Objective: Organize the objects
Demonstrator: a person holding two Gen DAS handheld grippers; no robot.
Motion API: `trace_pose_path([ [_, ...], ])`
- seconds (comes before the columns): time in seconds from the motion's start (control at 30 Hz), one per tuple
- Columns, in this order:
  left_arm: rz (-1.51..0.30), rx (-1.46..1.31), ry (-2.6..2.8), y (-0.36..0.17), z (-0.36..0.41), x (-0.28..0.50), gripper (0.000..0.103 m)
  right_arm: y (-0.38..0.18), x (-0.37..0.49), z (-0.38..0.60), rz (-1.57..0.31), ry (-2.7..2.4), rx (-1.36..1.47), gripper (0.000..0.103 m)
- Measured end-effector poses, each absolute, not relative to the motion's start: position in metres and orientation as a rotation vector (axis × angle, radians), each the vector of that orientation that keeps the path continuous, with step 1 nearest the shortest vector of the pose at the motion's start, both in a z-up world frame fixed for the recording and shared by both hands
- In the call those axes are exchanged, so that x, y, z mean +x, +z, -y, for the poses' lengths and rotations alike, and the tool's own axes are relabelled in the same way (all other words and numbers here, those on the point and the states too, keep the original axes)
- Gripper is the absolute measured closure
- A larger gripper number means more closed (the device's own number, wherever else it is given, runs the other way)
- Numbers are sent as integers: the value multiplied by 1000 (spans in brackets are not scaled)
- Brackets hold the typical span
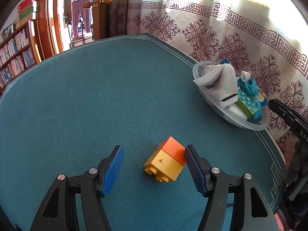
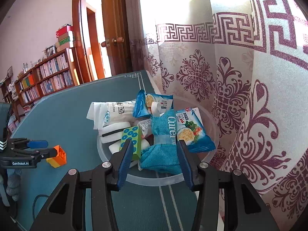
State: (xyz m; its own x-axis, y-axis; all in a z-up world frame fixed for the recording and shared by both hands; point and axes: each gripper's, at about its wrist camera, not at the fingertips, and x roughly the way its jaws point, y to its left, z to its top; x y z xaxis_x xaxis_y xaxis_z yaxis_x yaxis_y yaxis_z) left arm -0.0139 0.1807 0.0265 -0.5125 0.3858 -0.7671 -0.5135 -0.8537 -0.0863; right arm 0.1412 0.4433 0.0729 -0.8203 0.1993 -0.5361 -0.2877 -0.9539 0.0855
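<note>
An orange-and-yellow toy block lies on its side on the teal table mat, between the fingers of my left gripper. The jaws stand wide; the right pad rests by the orange half and the left pad is well clear. My right gripper hangs over a clear plastic bowl with a blue cloth pouch between its open fingers, lying on the pile. The right wrist view also shows the left gripper at the block.
The bowl holds snack packets, a white medical pack, a green dotted box and white foam pieces. A patterned curtain hangs right behind it. Bookshelves and a wooden door stand beyond the table.
</note>
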Motion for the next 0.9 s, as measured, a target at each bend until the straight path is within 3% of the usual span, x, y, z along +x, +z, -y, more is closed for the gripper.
trace_pose_path([
  [0.2,-239,-1147,2321,19,-188,-8,35,74,143,-445,-249,2774,-788,54],
  [0.37,-261,-1180,2289,7,-194,-8,61,72,142,-444,-251,2777,-798,54],
  [0.47,-277,-1177,2284,5,-198,-7,67,72,142,-444,-250,2778,-798,54],
  [0.9,-332,-1004,2207,49,-247,12,70,77,147,-455,-287,2772,-764,54],
])
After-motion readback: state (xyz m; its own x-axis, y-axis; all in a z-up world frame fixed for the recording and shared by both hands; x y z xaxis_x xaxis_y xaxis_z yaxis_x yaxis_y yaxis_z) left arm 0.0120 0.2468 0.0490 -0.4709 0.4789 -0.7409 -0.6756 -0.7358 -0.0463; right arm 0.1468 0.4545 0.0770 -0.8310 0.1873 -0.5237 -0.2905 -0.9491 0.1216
